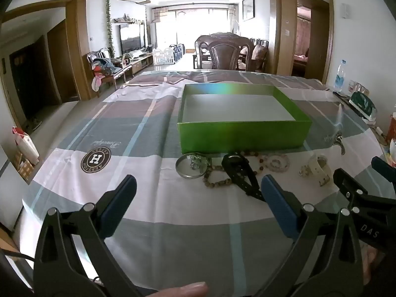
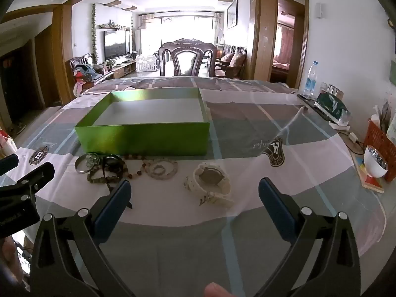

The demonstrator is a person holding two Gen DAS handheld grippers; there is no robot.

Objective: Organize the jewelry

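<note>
Jewelry lies in a row on the desk (image 2: 247,235), just near of the empty green box (image 2: 146,133): silver bangle (image 2: 83,165), black watch (image 2: 112,163), brown bead bracelets (image 2: 133,168), clear bead bracelet (image 2: 162,168), and the white watch (image 2: 212,180) apart to the right. Nothing boxed yet, so the step looks like a first pick. Best bet: take the white watch first since it's isolated, pinch across the case or strap, lift clear, drop inside the box. The tangled left pile needs one piece at a time. Left tongs (image 1: 198,190) wide open, holding nothing, touching nothing. Right tongs (image 2: 195,195) likewise wide open and empty, near of the white watch.
</note>
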